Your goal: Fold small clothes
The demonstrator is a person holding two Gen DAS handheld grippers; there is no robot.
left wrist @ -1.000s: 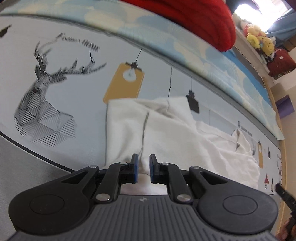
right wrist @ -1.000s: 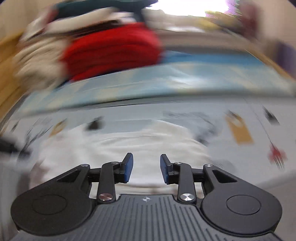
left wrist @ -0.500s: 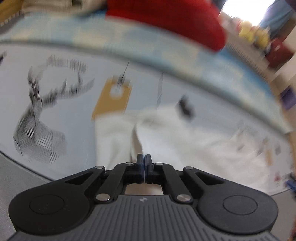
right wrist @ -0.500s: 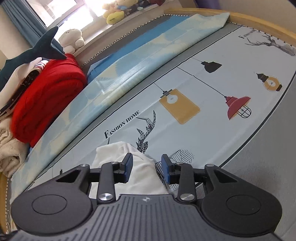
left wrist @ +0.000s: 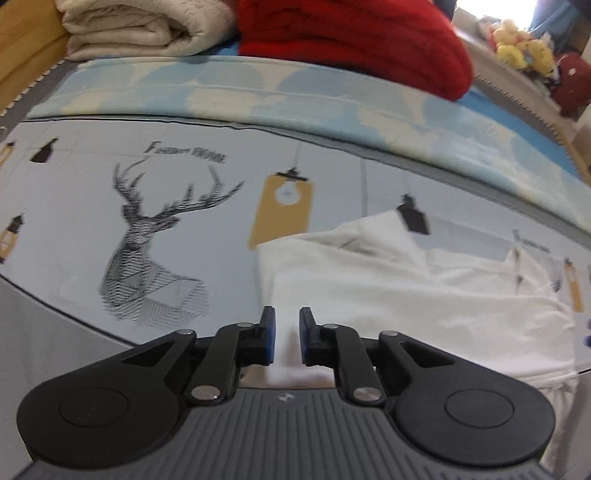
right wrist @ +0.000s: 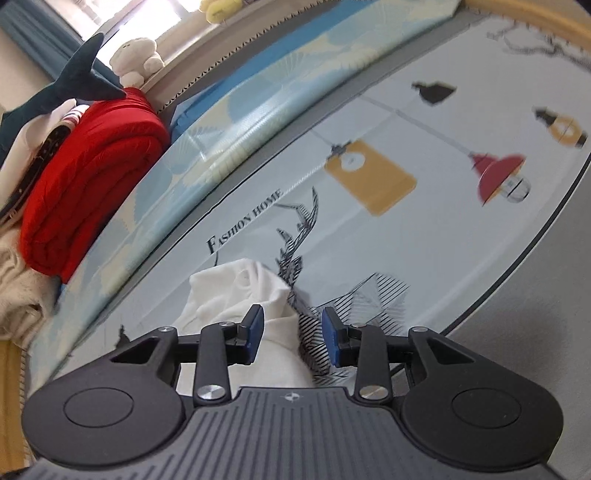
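Note:
A small white garment [left wrist: 424, 295] lies spread on the printed bedsheet [left wrist: 92, 206], rumpled along its far edge. My left gripper [left wrist: 287, 334] hangs above the garment's near left corner. Its jaws are opening, with a narrow gap between them; white cloth shows below the gap but is not pinched. In the right wrist view, one bunched end of the garment [right wrist: 236, 295] lies on the sheet beside a striped deer print. My right gripper [right wrist: 291, 332] is open over that end. The cloth passes under its left finger [right wrist: 253, 328], and the pads do not press on it.
A folded red blanket [left wrist: 351, 33] and a cream blanket [left wrist: 147, 26] lie along the far side on a light blue cover [left wrist: 295, 88]. Plush toys [left wrist: 517, 40] sit at the window. A shark plush [right wrist: 74, 85] rests above the red blanket [right wrist: 85, 177]. A wooden bed frame [right wrist: 517, 14] borders the sheet.
My left gripper shut half a second ago and now stands apart again, higher, with the garment further right in its view. My right gripper swung over to the garment's end and came lower.

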